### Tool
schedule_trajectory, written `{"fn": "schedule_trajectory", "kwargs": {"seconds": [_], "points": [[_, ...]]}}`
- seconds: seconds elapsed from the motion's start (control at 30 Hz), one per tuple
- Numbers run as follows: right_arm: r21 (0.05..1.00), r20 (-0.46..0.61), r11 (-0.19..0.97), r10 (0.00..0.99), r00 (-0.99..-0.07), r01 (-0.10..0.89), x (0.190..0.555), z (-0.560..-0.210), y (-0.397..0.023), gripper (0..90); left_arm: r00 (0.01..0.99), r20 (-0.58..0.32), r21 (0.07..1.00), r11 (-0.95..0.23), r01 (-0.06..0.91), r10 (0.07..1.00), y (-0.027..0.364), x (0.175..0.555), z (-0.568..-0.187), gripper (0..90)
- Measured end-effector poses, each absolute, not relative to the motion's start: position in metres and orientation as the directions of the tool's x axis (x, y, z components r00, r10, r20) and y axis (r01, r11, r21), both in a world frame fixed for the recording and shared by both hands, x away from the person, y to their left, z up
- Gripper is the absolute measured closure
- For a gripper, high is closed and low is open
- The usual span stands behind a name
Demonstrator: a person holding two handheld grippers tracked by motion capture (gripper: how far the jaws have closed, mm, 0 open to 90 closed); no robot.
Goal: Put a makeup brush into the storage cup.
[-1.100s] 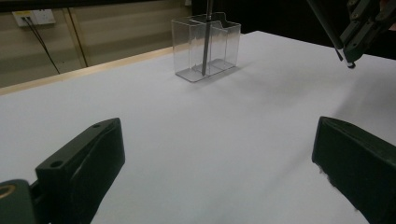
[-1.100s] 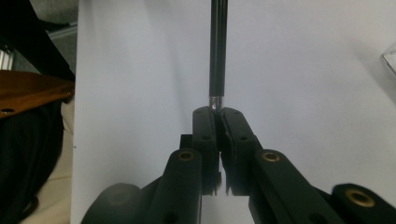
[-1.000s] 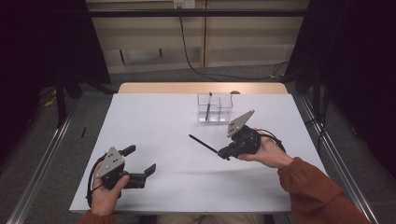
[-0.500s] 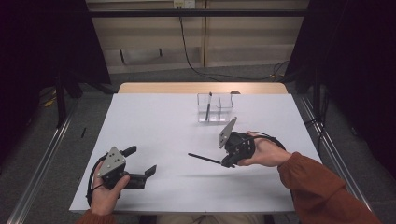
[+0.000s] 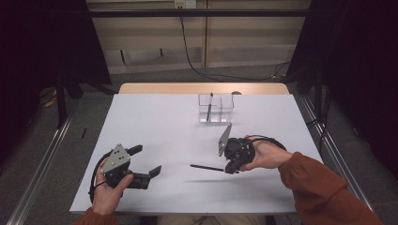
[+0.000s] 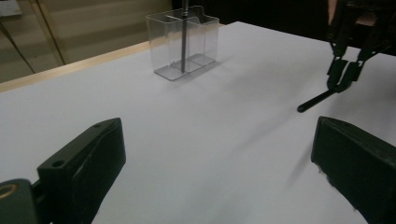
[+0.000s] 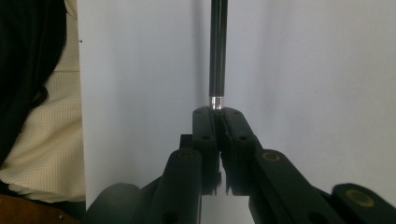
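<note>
The right gripper [image 5: 230, 168] sits at the right of the white table [image 5: 155, 117], its jaws pinched tight on one end of a black pen [image 5: 206, 167]. The pen sticks out level from the jaws toward the table's middle, just above the surface, with a faint shadow under it. In the right gripper view the pen [image 7: 217, 51] runs straight ahead from the closed jaws, a silver ring at the grip.

The left gripper [image 5: 148, 161] rests near the front left corner, jaws spread wide with nothing between them; its own view looks across bare table between the two black jaws.

Toward the far edge stands a clear box [image 5: 216, 107] with two compartments. A second pen [image 5: 209, 106] stands upright in its left compartment, well apart from both grippers.
</note>
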State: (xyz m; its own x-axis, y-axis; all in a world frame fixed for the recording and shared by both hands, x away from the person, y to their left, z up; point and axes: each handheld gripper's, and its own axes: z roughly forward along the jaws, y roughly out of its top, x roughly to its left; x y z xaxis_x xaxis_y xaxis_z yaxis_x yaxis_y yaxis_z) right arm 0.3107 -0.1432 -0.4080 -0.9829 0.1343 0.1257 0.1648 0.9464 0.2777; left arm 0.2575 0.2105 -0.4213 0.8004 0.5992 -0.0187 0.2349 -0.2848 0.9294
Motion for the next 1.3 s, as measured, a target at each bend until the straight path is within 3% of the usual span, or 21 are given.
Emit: {"fn": "schedule_trajectory", "kwargs": {"seconds": [0.6, 1.3], "points": [[0.305, 0.156, 0.936, 0.130, -0.979, 0.173, 0.311, -0.408, -0.144, 84.8, 0.876, 0.011, 0.928, -0.330, 0.170, 0.482, 0.178, 0.265, -0.406, 3.1], [0.311, 0.153, 0.938, 0.110, -0.982, 0.153, 0.312, -0.410, -0.137, 84.8, 0.918, -0.006, 0.888, -0.419, 0.188, 0.398, 0.141, 0.282, -0.404, 2.9]]}}
